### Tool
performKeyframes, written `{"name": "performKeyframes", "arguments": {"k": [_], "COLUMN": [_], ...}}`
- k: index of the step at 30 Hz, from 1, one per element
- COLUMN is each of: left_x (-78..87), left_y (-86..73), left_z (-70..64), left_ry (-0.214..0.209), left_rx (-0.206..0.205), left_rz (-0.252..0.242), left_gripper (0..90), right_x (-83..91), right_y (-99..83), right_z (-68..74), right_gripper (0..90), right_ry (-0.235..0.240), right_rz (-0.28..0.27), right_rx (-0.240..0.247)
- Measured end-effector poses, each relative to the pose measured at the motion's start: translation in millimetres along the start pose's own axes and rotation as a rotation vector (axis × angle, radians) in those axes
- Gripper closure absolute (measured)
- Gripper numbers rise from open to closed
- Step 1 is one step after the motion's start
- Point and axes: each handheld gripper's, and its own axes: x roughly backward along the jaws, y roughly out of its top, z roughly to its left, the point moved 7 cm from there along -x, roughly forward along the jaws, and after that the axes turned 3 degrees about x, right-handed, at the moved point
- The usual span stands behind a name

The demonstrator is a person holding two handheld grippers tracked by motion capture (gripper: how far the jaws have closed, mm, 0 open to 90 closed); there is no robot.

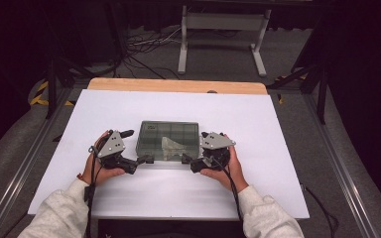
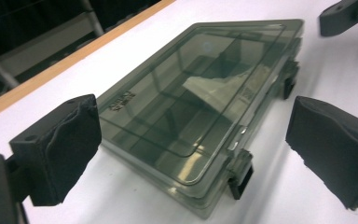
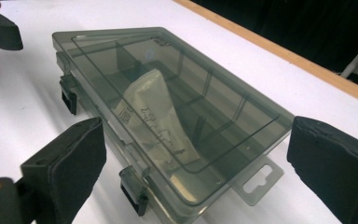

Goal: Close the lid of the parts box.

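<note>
A flat, smoke-grey translucent plastic compartment box [image 1: 168,140] with a closed lid is seen lying on the white tabletop [image 1: 278,148], near the middle and towards the person's side. Inside it, a pale, crumpled paper-like packet [image 3: 156,116] bearing small print is seen lying across the divider walls. Two dark latches [image 3: 133,189] are set on the box's near long edge, and both appear fastened. A hang tab [image 3: 257,179] projects from one short end of the box.

The left gripper [image 1: 136,147] is held at the box's left near corner, with its black padded jaws spread wide apart and nothing between them; the corner is framed by them in the left gripper view. The right gripper [image 1: 194,156] is held at the right near corner, likewise released, with its pads well apart and clear of the box. Each gripper is gripped by a hand in a light grey sleeve [image 1: 62,213].
</note>
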Motion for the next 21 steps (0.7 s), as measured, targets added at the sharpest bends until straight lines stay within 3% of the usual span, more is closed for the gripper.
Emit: {"name": "performKeyframes", "arguments": {"k": [9, 16, 21], "left_x": [7.7, 12.7, 16.4], "left_y": [2.9, 5.1, 5.5], "left_z": [-1.7, -5.1, -4.5], "left_ry": [0.018, 0.028, 0.039], "left_rx": [-0.021, -0.037, -0.041], "left_rz": [-0.009, -0.018, -0.021], "left_gripper": [3.8, 3.8, 3.7], "right_x": [11.0, 21.0, 26.7], "right_y": [6.0, 12.6, 11.6], "right_z": [-3.0, -4.9, -6.0], "right_gripper": [6.1, 7.2, 7.1], "right_ry": [-0.037, -0.075, -0.102], "right_rz": [-0.022, -0.050, -0.042], "right_rx": [0.037, 0.045, 0.048]}}
